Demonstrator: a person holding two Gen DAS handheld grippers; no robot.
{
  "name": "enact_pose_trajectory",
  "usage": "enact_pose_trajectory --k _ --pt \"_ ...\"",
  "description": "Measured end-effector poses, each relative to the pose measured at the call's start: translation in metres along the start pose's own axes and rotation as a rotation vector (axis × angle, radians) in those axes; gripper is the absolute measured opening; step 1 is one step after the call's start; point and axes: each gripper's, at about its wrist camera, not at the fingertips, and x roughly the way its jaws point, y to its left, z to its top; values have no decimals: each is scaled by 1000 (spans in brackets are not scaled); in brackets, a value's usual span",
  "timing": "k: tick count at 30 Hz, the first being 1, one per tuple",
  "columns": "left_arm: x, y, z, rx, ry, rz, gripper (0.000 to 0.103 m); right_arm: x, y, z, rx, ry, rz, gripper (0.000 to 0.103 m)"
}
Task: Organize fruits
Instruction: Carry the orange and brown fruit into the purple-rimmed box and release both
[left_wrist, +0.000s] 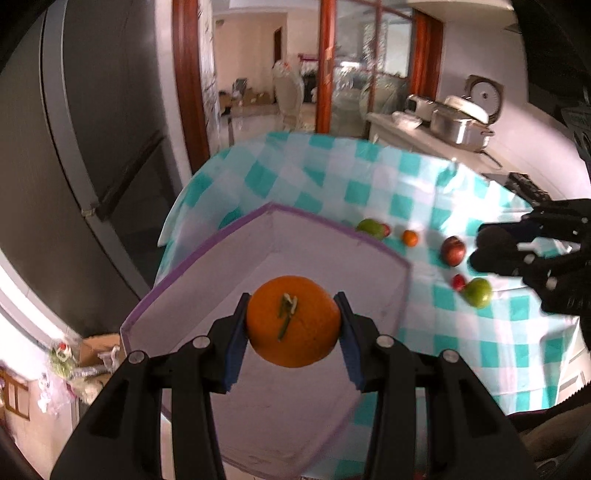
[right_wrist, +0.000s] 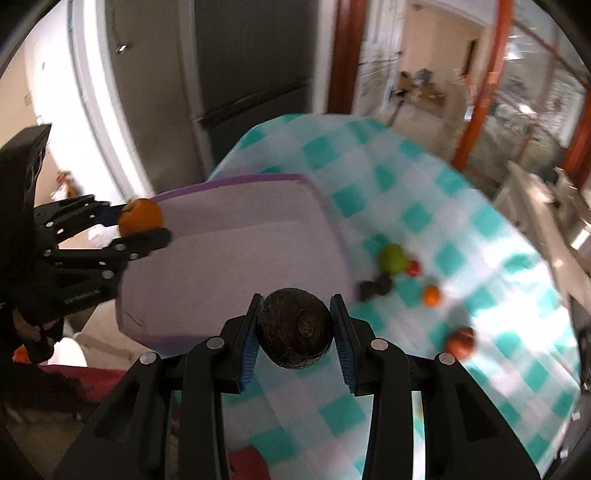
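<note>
Orange mandarin (left_wrist: 293, 320) clamped in the left gripper (left_wrist: 293, 325) hangs over the white box (left_wrist: 207, 280), dark round fruit (right_wrist: 294, 328) pinched by the right gripper (right_wrist: 295, 332) nearby, so both probably need lowering in and releasing.

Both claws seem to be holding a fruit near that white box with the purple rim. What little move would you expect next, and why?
Probably the left gripper lowers a little and lets go. It is shut on the orange, which already hangs over the open box, seemingly empty. The right gripper, shut on a dark round fruit, is over the checked tablecloth at the box's edge, so it likely follows.
</note>
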Motion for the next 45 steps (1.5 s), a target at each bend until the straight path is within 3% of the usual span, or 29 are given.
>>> enact_pose_trajectory --k 12,19,25,27,29,30,36,38,43,45 --pt "99 73 0 -139 275 62 45 149 30 73 12 180 139 37" --pt "168 91 -3 -175 462 101 45 246 43 81 -8 418 81 37" --pt "199 105 -17 -220 562 145 46 288 40 80 12 513 65 39" --pt "200 112 -17 -238 559 175 68 294 40 79 24 524 64 51" --pt "199 118 -18 -238 552 215 70 296 39 79 36 523 58 66" --pt "198 123 -22 -243 558 234 70 297 39 79 44 524 61 69" --pt "189 137 -34 -245 568 277 70 293 56 91 13 469 78 73" --pt "185 139 -36 -262 557 271 71 283 62 97 5 415 95 80" --pt "159 127 -24 -241 431 228 79 242 64 103 -25 312 76 81" --pt "147 119 -16 -245 378 202 87 212 56 100 -15 247 62 81"
